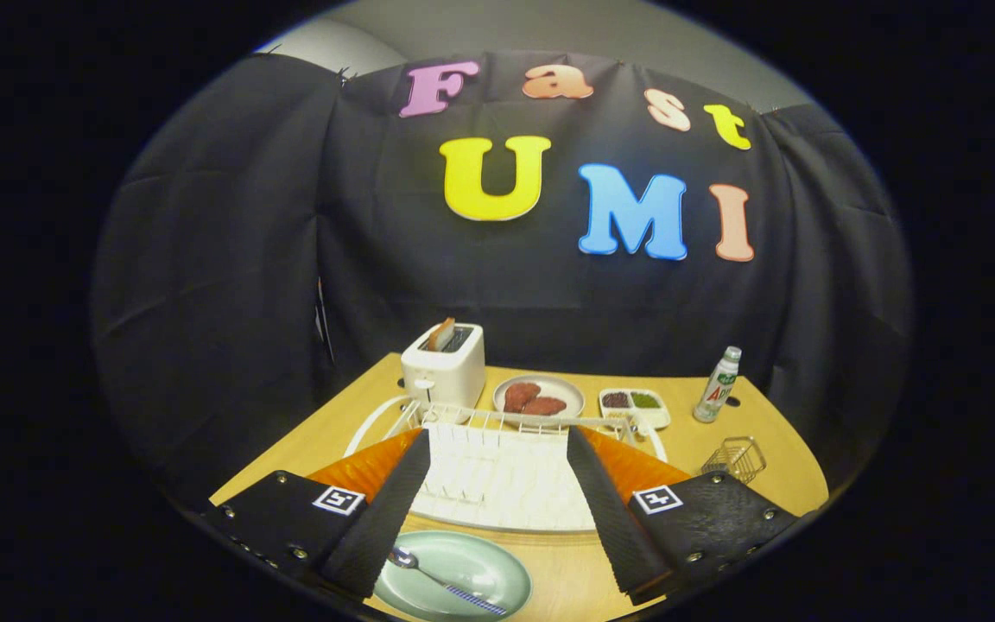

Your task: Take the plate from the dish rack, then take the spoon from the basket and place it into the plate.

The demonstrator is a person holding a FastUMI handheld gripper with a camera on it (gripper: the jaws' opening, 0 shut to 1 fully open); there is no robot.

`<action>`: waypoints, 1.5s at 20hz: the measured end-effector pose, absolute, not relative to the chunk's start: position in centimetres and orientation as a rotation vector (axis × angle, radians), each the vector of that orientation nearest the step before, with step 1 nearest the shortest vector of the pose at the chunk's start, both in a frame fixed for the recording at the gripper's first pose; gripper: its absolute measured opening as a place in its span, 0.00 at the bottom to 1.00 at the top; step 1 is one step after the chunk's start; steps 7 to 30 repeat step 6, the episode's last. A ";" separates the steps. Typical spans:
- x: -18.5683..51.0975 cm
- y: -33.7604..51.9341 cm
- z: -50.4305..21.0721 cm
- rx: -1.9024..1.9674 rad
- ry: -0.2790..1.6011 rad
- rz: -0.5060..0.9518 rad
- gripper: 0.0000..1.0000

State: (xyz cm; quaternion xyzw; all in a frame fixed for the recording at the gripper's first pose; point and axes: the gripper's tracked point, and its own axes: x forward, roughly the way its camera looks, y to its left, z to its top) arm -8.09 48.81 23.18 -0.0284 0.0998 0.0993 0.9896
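A pale green plate [463, 577] lies on the wooden table [567, 570] in front of the white dish rack [497, 471], low between my fingers. A spoon [441, 580] with a striped handle rests in the plate, bowl toward the left finger. My gripper [497, 449] hovers above them, open, with nothing between its fingers. The small wire basket [735, 456] stands just beyond the right finger.
Beyond the rack stand a white toaster [444, 364] holding a slice of bread, a plate of reddish food [539, 396], a small divided dish [634, 404] and a bottle [718, 384]. The black cloth wall closes the table's back and sides.
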 end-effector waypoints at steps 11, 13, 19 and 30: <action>-6.0 40.3 33.5 0.054 0.042 0.076 0.97; -6.0 40.3 33.5 0.054 0.042 0.076 0.97; -6.0 40.3 33.5 0.054 0.042 0.076 0.97; -6.0 40.3 33.5 0.054 0.042 0.076 0.97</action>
